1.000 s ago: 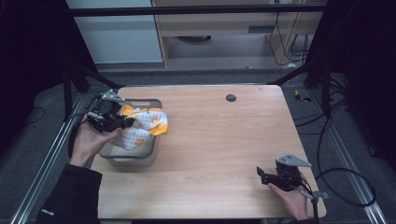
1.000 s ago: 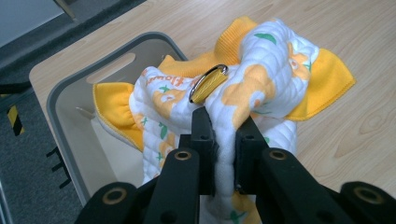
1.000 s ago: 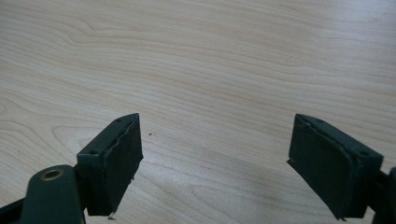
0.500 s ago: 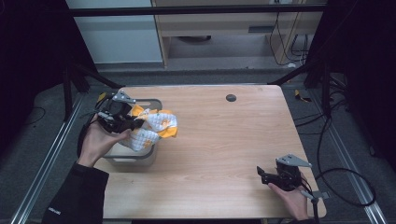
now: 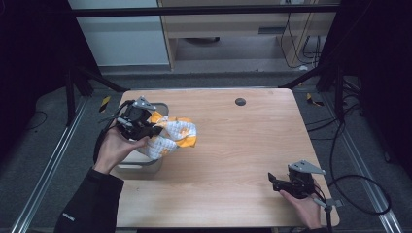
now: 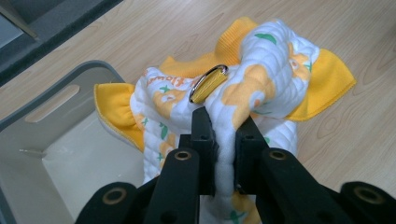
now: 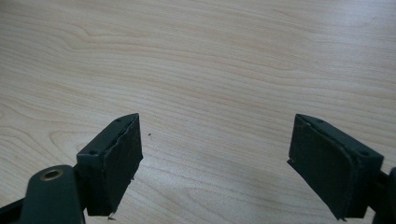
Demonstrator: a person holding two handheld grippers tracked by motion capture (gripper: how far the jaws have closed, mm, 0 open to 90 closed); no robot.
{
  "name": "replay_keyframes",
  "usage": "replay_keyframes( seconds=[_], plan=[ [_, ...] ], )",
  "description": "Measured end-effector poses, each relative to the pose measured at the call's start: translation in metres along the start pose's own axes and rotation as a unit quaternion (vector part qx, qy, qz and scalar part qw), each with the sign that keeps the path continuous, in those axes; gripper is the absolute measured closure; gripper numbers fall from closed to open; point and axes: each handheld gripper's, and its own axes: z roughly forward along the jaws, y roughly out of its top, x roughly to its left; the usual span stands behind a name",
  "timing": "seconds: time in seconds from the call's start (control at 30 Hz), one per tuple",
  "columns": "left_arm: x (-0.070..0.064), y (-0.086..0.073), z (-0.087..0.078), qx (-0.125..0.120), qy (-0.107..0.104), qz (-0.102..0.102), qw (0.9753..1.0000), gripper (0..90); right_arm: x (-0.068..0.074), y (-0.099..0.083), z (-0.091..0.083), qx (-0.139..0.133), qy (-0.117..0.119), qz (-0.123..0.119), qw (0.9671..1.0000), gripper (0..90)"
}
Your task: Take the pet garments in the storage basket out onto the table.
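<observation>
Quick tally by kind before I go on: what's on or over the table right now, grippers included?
Grippers: 2, the left gripper shut on the cloth, the right gripper open over bare table.
Cloths: 1, a white and orange printed cloth with a metal ring.
Bins: 1, a grey bin at the table's left edge.
Total: 4

Grey carpet floor (image 5: 218,80), beige cabinet (image 5: 233,29), dark surroundings

Even overhead light on the table (image 5: 233,136); surroundings fall into deep shadow. High view soft, slightly grainy. Gripper views sharper on wood grain, with near jaws slightly blurred; no glare.
</observation>
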Motion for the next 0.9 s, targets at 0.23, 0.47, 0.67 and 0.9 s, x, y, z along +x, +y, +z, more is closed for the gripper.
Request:
replay_keyframes(
  seconds=[0.23,0.47,0.67,0.9],
  plan=[
    [-0.007,0.004,0.005,-0.002,-0.005,0.006,1.0000,81.6,-0.001,0.000,0.000,0.000,-0.002,0.002,1.0000,17.2],
    [-0.015,0.009,0.014,-0.001,-0.014,0.011,0.9998,81.7,-0.001,0.000,0.000,-0.001,-0.003,0.002,1.0000,17.2],
    [-0.024,0.014,0.019,-0.002,-0.022,0.021,0.9996,81.7,-0.001,0.000,0.000,-0.001,-0.004,0.002,1.0000,17.1],
    [-0.035,0.020,0.026,-0.001,-0.032,0.034,0.9989,81.7,-0.002,0.000,0.000,-0.002,-0.006,0.001,1.0000,17.1]
  ],
)
